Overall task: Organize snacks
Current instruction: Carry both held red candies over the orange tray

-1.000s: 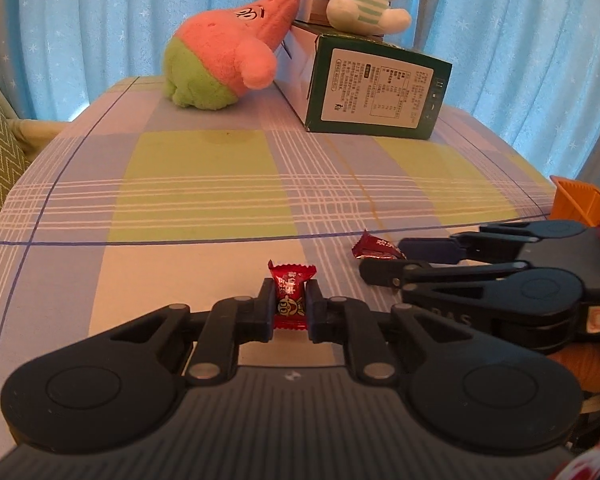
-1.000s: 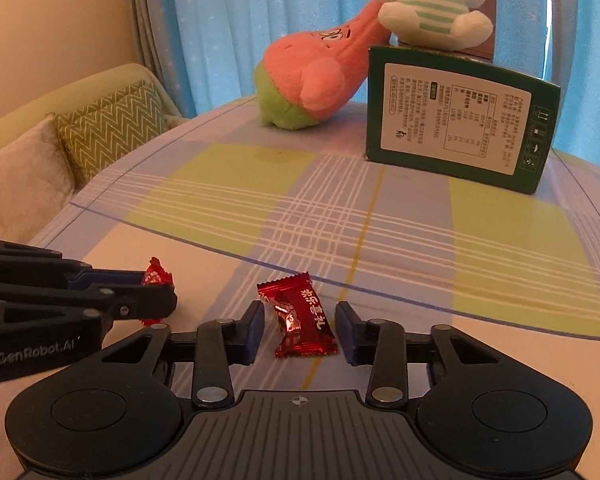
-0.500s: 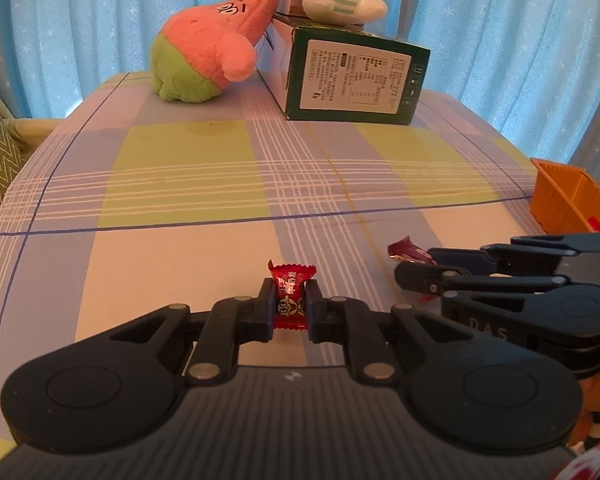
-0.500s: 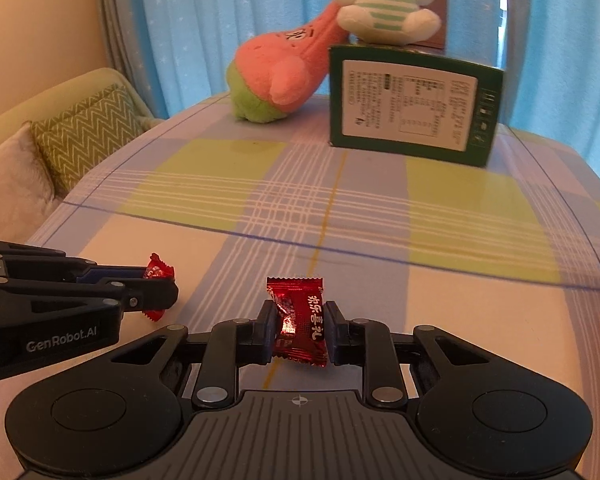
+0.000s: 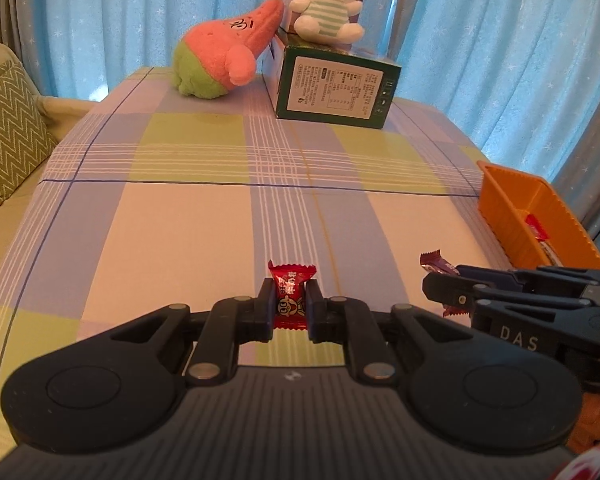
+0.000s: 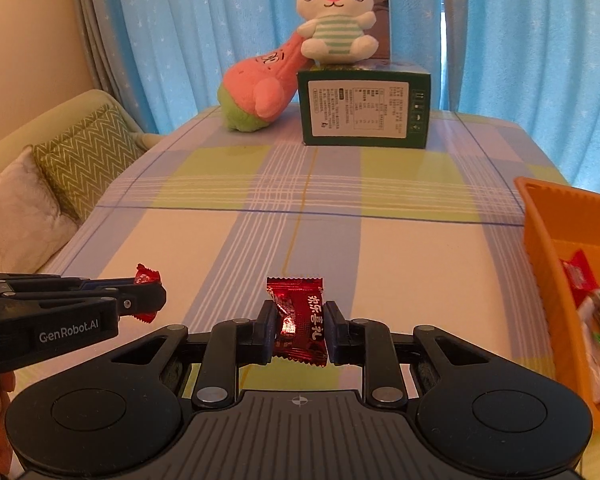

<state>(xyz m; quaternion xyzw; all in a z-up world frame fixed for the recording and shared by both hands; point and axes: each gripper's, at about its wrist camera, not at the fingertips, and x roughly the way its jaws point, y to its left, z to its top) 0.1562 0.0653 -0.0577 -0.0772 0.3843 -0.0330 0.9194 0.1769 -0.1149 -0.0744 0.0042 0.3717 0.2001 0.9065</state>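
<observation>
My left gripper (image 5: 291,305) is shut on a small red wrapped candy (image 5: 291,294), held above the checked tablecloth. My right gripper (image 6: 299,322) is shut on a larger dark red candy packet (image 6: 300,320), also lifted off the cloth. In the left wrist view the right gripper (image 5: 440,284) shows at the right with its packet's end (image 5: 434,261) poking out. In the right wrist view the left gripper (image 6: 150,294) shows at the left with red wrapper (image 6: 146,278) at its tips. An orange basket (image 6: 540,232), holding several snacks, stands at the table's right edge.
At the table's far end a green box (image 6: 364,114) carries a white plush rabbit (image 6: 334,26), and a pink and green plush (image 6: 260,92) leans against it. A sofa with zigzag cushions (image 6: 88,156) lies off the left edge. Blue curtains hang behind.
The right gripper closed on the packet that lay between its fingers. Both grippers then rose with their candies and drew back, and the orange basket came into view at the right.
</observation>
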